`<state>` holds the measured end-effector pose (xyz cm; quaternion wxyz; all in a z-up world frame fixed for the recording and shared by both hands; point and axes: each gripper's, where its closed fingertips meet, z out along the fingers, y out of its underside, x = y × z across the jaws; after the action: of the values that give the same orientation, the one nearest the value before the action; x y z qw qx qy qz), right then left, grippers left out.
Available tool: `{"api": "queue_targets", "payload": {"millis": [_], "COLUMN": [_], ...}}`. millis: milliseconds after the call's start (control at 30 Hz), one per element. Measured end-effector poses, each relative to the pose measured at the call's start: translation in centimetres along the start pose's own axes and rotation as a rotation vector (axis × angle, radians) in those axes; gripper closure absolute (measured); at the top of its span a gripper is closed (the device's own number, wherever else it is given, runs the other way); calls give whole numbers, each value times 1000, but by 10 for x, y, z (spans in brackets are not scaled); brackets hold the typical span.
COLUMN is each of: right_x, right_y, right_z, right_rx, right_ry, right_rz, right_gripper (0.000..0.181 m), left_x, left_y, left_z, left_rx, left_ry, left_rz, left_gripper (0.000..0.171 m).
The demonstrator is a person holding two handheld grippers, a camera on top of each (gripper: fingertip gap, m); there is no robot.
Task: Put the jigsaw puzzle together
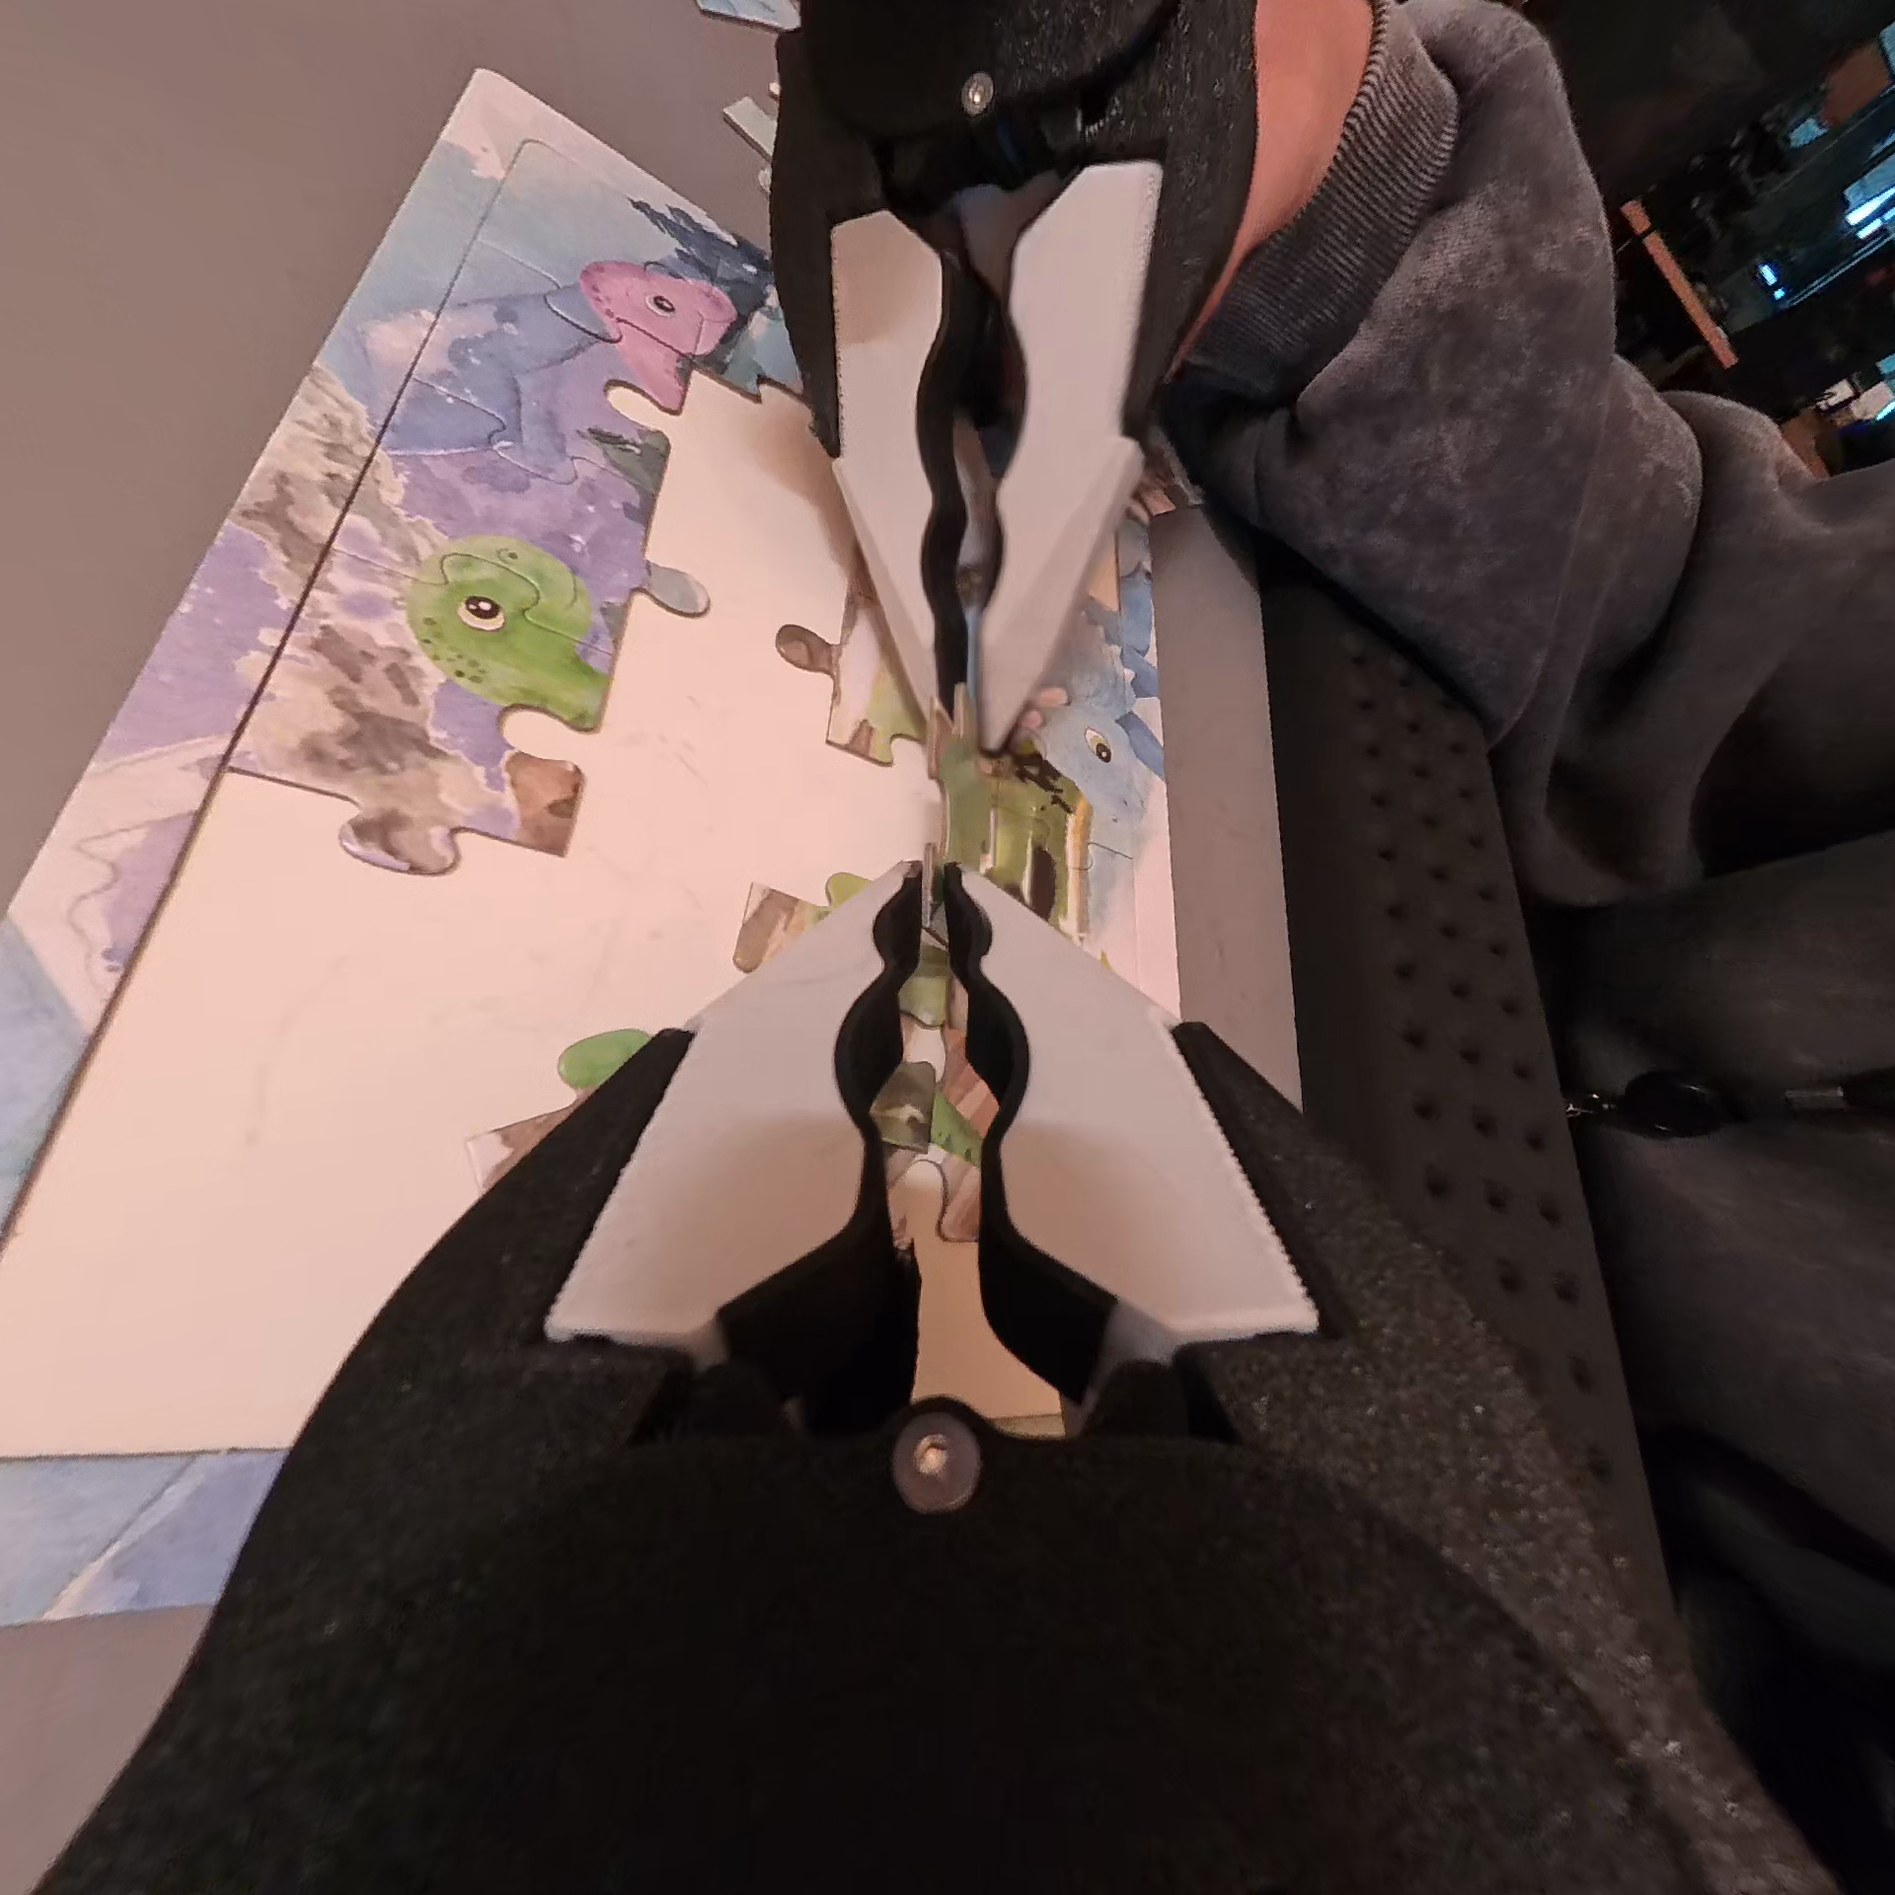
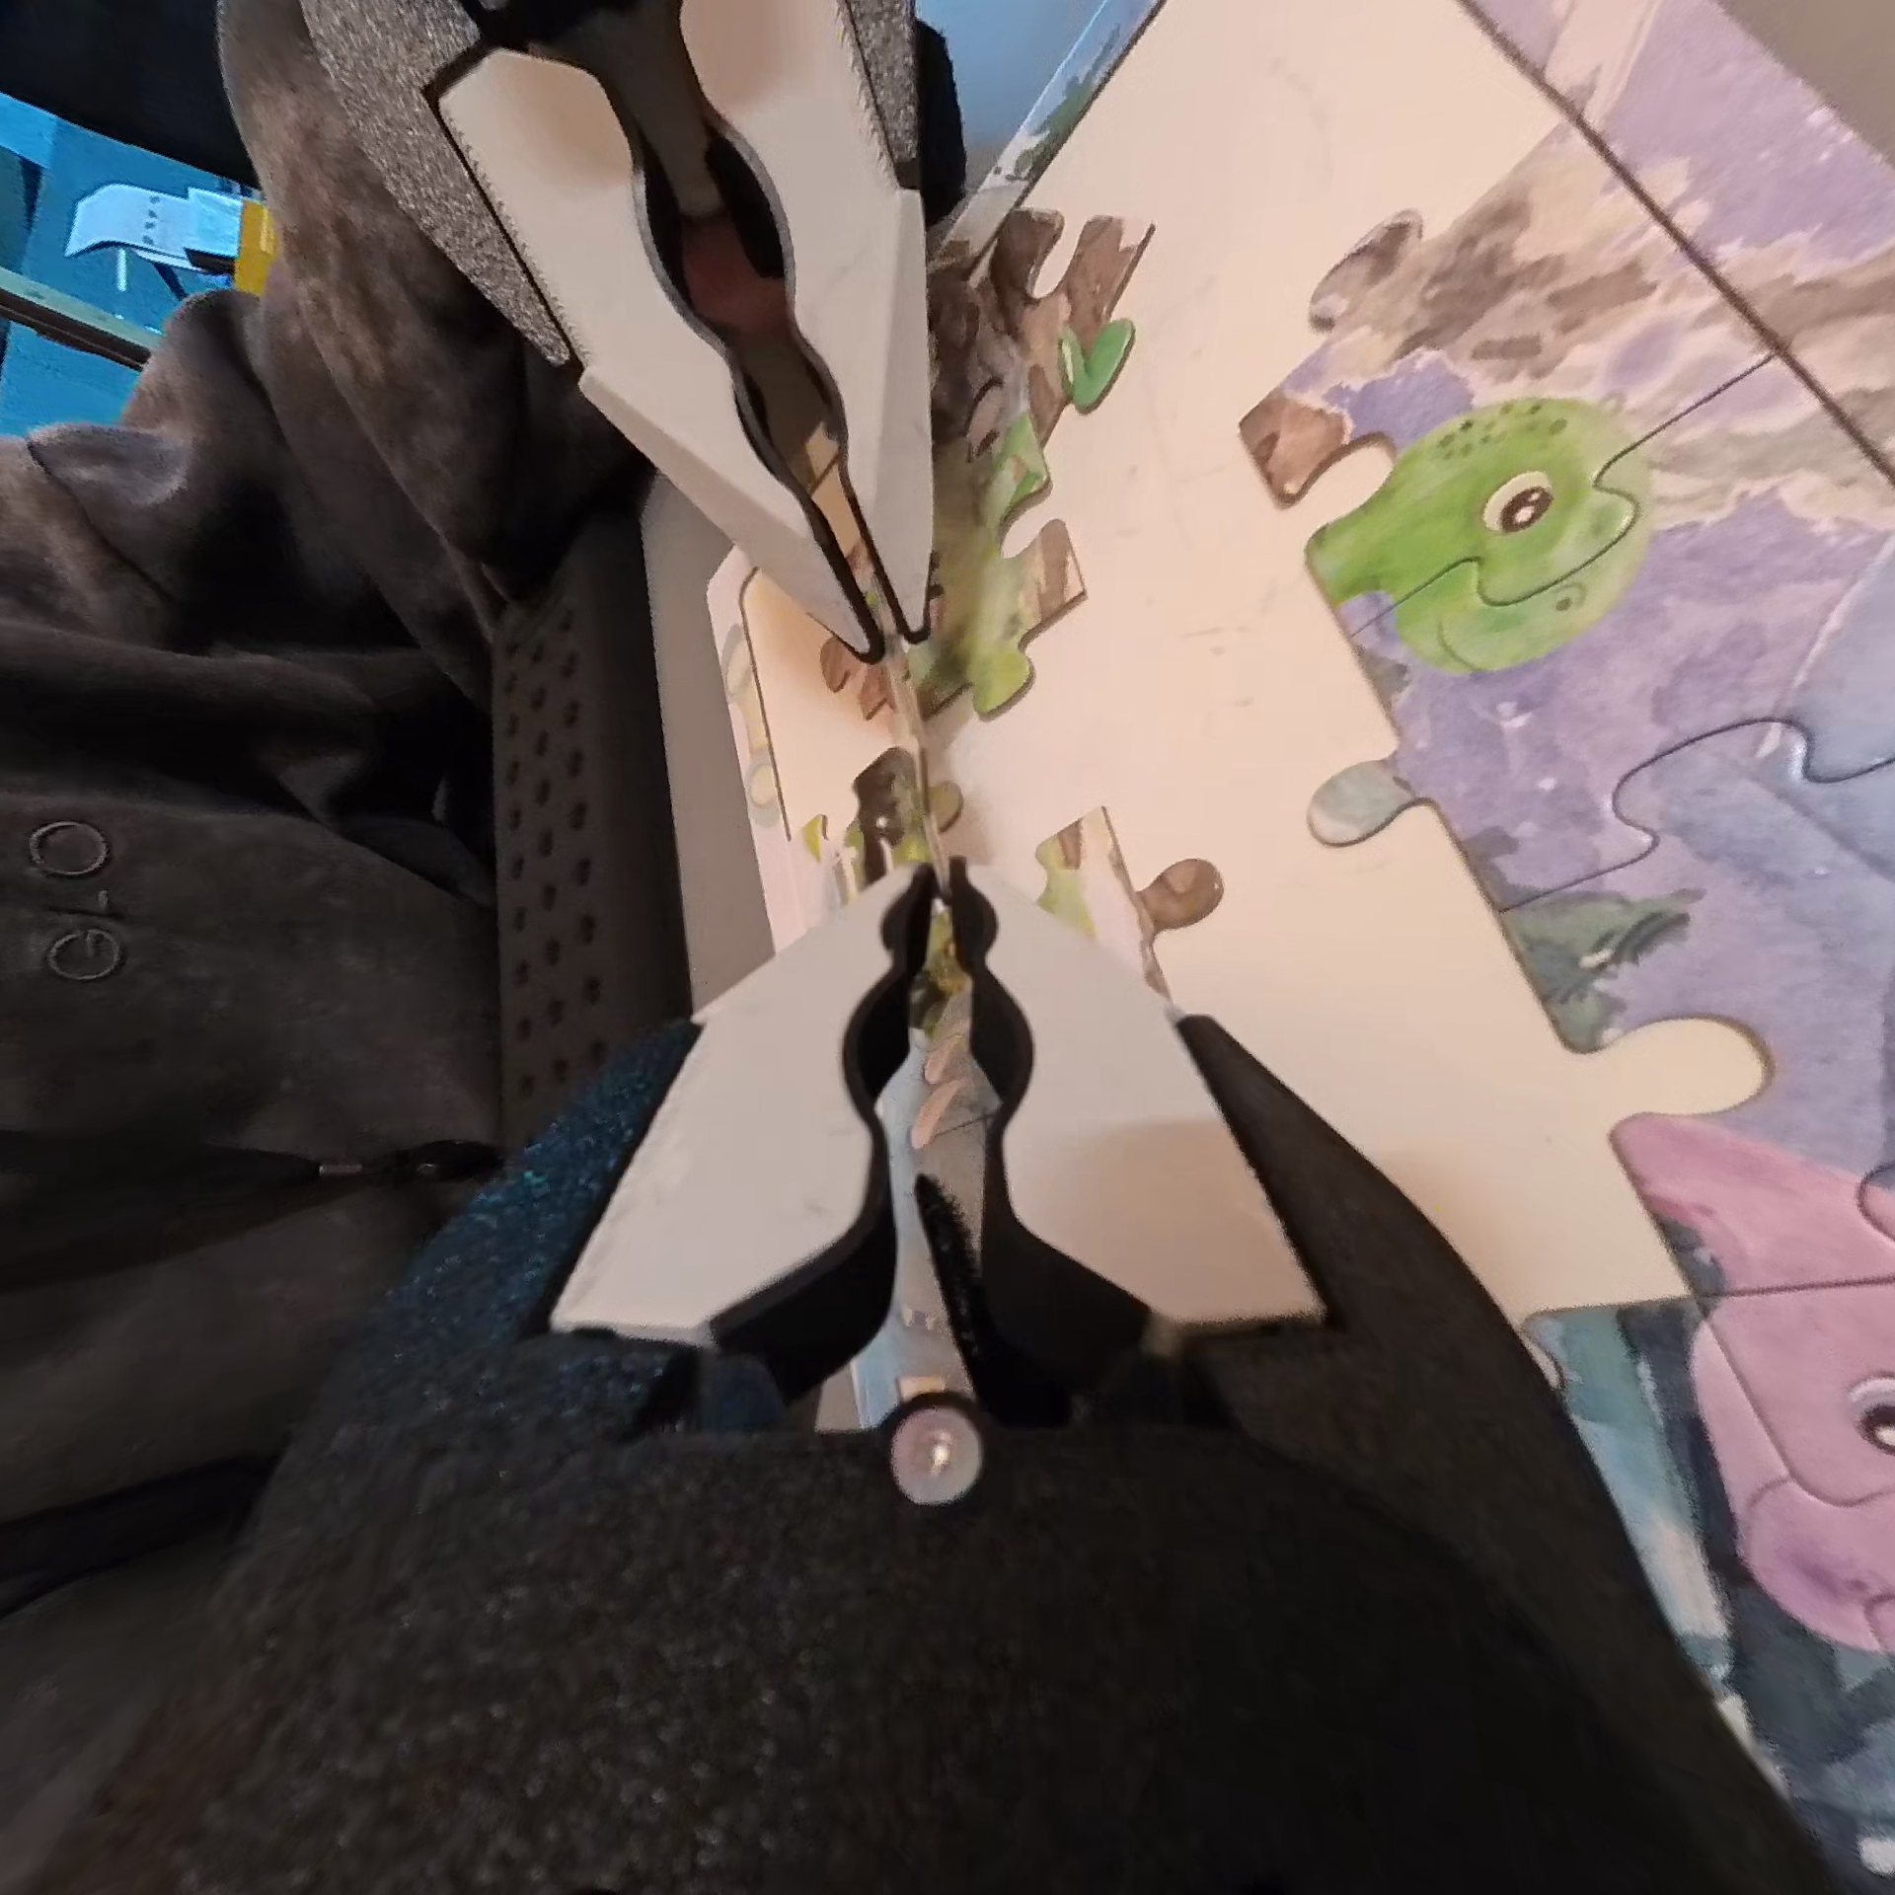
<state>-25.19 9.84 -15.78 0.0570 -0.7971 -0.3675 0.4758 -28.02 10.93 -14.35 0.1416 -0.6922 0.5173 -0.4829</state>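
**Two grippers pinch one puzzle piece edge-on above the tray**

Two grippers meet tip to tip over the puzzle tray [image 1: 431, 1179]. The left gripper [image 1: 928, 872] has its fingers drawn almost together on a thin puzzle piece [image 1: 935, 810] held on edge; the right gripper [image 2: 941, 870] pinches the same piece from the opposite end, its fingers just as narrowly set. In the left wrist view the right gripper [image 1: 974, 733] comes in from the far side; in the right wrist view the left gripper [image 2: 890, 646] does likewise.

One joined block [image 1: 492, 533] of pieces fills the tray's left part, showing two heads: one green [image 1: 492, 615], one pink [image 1: 656, 308]. Its right edge is jagged, with tabs and notches facing bare tray. A second cluster [image 1: 1015, 810] of green and blue pieces lies along the tray's right edge, just under the grippers. Between the two groups runs a wide bare strip of tray floor. A person's grey sleeve [image 1: 1456, 431] and a black perforated chair part [image 1: 1436, 923] stand close on the right, past the table edge.
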Motion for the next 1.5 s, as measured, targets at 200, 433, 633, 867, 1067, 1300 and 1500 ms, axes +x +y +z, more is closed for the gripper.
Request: {"api": "queue_targets", "payload": {"millis": [200,433,633,867,1067,1300,1500], "right_x": [-1,2,5,1,16,17,5], "right_y": [-44,-67,-57,-68,-55,-58,-57], "right_z": [-29,-52,-27,-32,-21,-17,-19], "right_rx": [245,407,291,362,240,170,117], "right_ry": [36,62,126,128,305,581,708], "right_rz": [-57,-43,-99,-109,-214,-526,-737], "right_gripper": [178,173,176,175,169,163,157], "left_x": [-2,-19,-21,-20,-27,-24,-19], "left_y": [-28,-43,-47,-33,-23,-27,-35], "left_z": [-21,-42,-42,-29,-23,-23,-28], "left_rx": [148,276,325,227,178,238,303], "left_ry": [-42,-58,-9,-18,-34,78,187], "left_rz": [30,-93,-160,-150,-246,-422,-531], "left_gripper": [170,170,170,170,170,170,171]}}
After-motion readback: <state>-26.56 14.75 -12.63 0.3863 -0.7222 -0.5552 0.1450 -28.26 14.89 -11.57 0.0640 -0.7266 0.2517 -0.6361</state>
